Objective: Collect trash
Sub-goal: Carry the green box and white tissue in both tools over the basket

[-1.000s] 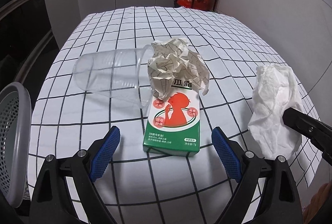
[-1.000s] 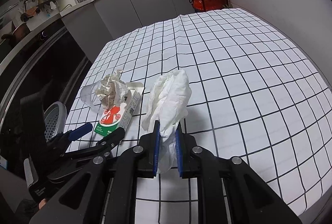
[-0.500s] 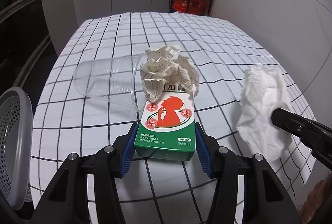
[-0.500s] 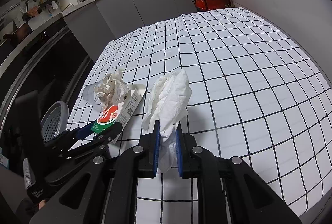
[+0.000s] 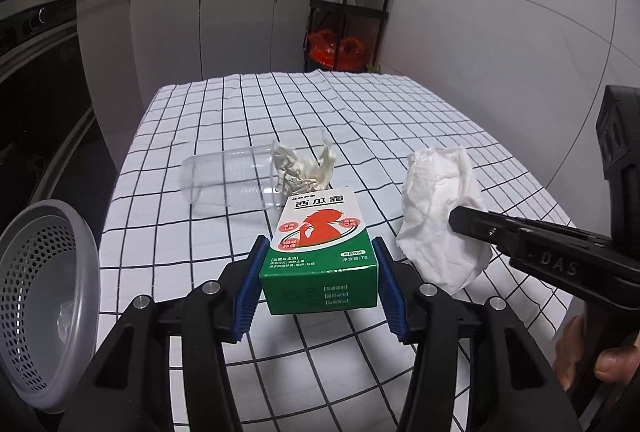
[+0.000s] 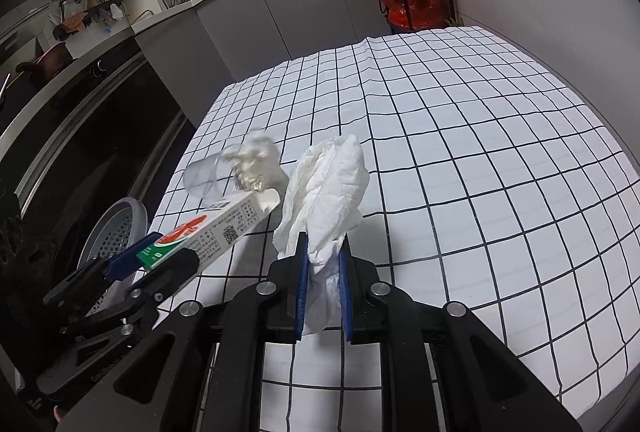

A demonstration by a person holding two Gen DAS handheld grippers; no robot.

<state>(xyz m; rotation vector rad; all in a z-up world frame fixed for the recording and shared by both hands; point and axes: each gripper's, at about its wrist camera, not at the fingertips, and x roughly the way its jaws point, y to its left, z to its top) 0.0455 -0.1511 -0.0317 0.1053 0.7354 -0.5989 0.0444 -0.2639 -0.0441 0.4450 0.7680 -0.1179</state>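
A: Blue-padded left gripper (image 5: 318, 282) is clamped on the green-and-white cardboard box (image 5: 320, 252), lifted off the checked surface (image 5: 400, 120); the right gripper (image 6: 323, 286) pinches the crumpled white tissue (image 6: 328, 188).

B: Left to do?

A: Both go in the grey perforated basket (image 5: 44, 272). The clear plastic cup (image 5: 224, 180) and crumpled paper ball (image 5: 304, 172) lie on the cloth.

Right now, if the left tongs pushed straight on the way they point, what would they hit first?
Probably the crumpled paper ball, just past the green box held in the left tongs. The clear cup lies left of that line. Depth is uncertain.
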